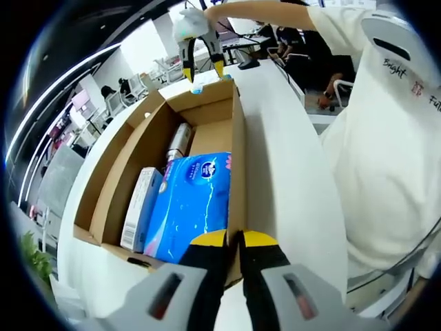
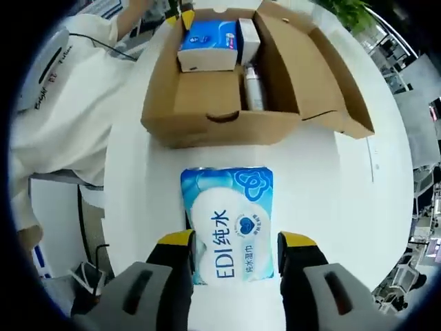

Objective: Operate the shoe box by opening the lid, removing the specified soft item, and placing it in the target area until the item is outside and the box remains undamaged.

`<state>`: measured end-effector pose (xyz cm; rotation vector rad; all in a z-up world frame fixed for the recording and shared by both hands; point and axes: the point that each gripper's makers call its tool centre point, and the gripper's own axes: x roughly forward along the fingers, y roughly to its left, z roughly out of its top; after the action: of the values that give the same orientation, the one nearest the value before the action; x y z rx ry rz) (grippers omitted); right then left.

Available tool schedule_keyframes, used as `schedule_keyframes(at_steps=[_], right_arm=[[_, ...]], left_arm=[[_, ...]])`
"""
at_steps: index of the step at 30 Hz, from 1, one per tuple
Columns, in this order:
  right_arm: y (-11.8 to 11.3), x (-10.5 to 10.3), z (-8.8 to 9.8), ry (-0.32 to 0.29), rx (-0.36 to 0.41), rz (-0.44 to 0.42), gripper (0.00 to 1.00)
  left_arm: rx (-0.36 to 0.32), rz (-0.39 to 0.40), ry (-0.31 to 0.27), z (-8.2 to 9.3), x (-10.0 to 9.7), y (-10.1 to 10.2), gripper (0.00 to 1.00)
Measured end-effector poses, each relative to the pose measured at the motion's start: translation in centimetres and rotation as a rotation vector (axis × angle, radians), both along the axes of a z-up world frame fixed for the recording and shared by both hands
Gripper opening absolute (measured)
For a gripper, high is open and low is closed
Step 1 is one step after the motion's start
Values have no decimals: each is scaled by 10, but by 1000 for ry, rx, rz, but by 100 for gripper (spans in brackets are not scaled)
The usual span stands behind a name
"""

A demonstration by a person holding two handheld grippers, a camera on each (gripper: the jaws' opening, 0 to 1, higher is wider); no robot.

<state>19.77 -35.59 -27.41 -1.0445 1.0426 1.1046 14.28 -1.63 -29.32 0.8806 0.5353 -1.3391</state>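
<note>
Right now the right gripper point(image 2: 234, 252) has a soft wet-wipes pack point(image 2: 231, 224) between its spread jaws, out of the shoe box point(image 2: 220, 124) and over the white table point(image 2: 331, 200). I can't tell whether the pack is squeezed or already lying loose on the table.

The left gripper point(image 1: 234, 241) has its jaws pressed together on the near wall of the box, apparently pinching the cardboard edge. The box is open, flap folded out to the side. Still inside: a blue tissue pack point(image 1: 193, 200) just ahead of the left gripper, a white carton point(image 1: 141, 207) beside it, and a silver can point(image 1: 180, 141) further in.

Risks, as judgement:
- A hard pinch on the wall could crease or tear the cardboard.
- Pulling the right gripper away while half-gripping could drag the pack back against the box.
- The pack sits near the table edge on the person's side, so a nudge could tip it off.

The table is smooth, white and bare ahead of the box. The room is an open office with desks and chairs beyond. A person in a white shirt point(image 1: 386, 138) stands beside the table.
</note>
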Motion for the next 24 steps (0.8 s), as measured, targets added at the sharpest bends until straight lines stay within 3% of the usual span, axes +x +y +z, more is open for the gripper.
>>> schedule_keyframes(at_steps=[2, 5, 9, 13, 17, 20, 24], right_arm=[[7, 0, 4, -4, 62, -30, 48], [10, 3, 7, -21, 84, -49, 48], [15, 8, 10, -25, 152, -137, 48], [20, 12, 14, -66, 206, -143, 46], [32, 12, 18, -74, 313, -162, 41], [38, 21, 27, -160, 384, -155, 36], [48, 22, 43, -221, 488, -179, 37]], left_arm=[[1, 0, 0, 0, 0, 0, 6], [-2, 1, -2, 0, 0, 0, 6], [-4, 2, -4, 0, 0, 1, 6], [-5, 3, -4, 0, 0, 1, 6], [-2, 2, -2, 0, 0, 1, 6], [-3, 2, -4, -1, 1, 1, 6], [0, 2, -2, -1, 1, 0, 6]])
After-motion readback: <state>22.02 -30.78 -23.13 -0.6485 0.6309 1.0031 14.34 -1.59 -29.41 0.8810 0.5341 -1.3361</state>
